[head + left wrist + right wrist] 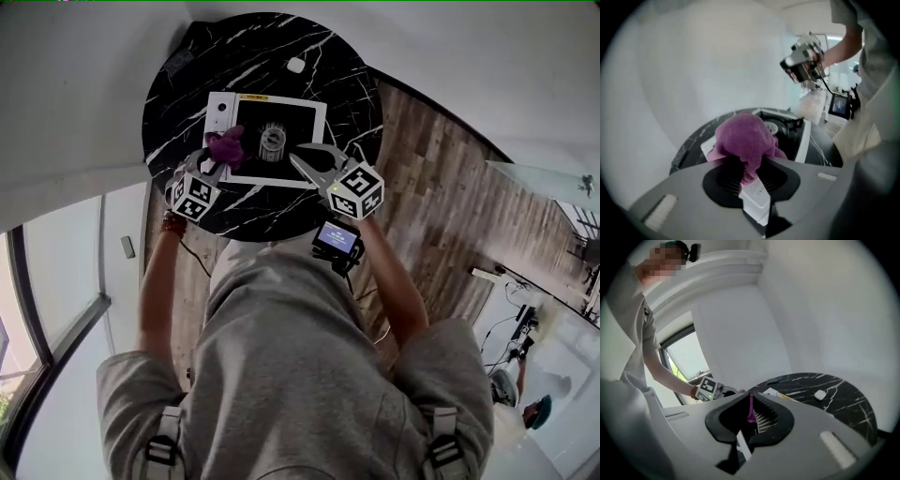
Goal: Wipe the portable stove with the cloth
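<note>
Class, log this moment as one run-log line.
left claw: shut on purple cloth over stove | right claw: shut, empty, at stove's edge

Your head camera looks steeply down from well above the portable stove [267,141] on the round worktop [187,84]. The camera on your left gripper [749,172] sits low and close beside the stove, facing across it. The one on your right gripper [749,409] faces back from the stove's other side. All three views share the stove.
</note>
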`<state>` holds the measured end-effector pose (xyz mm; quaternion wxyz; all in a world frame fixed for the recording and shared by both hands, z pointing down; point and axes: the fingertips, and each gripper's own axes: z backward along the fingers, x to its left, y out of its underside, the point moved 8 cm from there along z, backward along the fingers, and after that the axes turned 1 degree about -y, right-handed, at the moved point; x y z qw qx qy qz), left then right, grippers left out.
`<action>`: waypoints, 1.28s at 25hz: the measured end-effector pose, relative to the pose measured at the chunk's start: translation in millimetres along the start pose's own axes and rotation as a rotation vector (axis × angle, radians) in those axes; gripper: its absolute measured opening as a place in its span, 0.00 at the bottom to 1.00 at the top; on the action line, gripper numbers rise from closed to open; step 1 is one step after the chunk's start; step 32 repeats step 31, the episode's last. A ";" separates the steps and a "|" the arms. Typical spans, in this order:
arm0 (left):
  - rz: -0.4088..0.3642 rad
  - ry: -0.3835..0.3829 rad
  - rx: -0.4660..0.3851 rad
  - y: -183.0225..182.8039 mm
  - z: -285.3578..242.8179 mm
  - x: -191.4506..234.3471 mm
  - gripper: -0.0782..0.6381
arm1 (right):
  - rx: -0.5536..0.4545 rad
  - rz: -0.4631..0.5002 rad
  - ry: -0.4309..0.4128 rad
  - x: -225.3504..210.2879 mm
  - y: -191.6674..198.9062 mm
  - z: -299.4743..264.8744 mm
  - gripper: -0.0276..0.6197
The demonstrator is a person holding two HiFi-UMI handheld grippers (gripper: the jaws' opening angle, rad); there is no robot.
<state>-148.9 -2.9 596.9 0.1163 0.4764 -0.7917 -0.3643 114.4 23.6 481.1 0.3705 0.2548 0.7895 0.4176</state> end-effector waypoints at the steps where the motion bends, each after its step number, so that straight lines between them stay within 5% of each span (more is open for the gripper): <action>1: 0.045 -0.070 -0.079 -9.1 15.6 3.8 0.23 | -0.014 0.040 0.023 2.2 -6.7 1.1 0.07; 5: 0.248 -0.336 -0.430 -63.8 75.0 19.5 0.24 | -0.083 0.168 0.134 11.2 -32.5 8.1 0.06; 9: 0.353 -0.437 -0.563 -88.0 97.1 20.4 0.24 | -0.125 0.226 0.205 23.2 -44.7 7.2 0.06; 18: 0.257 -0.380 -0.592 -117.8 95.2 4.2 0.24 | -0.118 0.241 0.209 30.3 -42.7 10.2 0.06; 32: 0.237 -0.342 -0.544 -126.8 95.0 -3.1 0.24 | -0.106 0.297 0.203 37.6 -45.9 5.9 0.06</action>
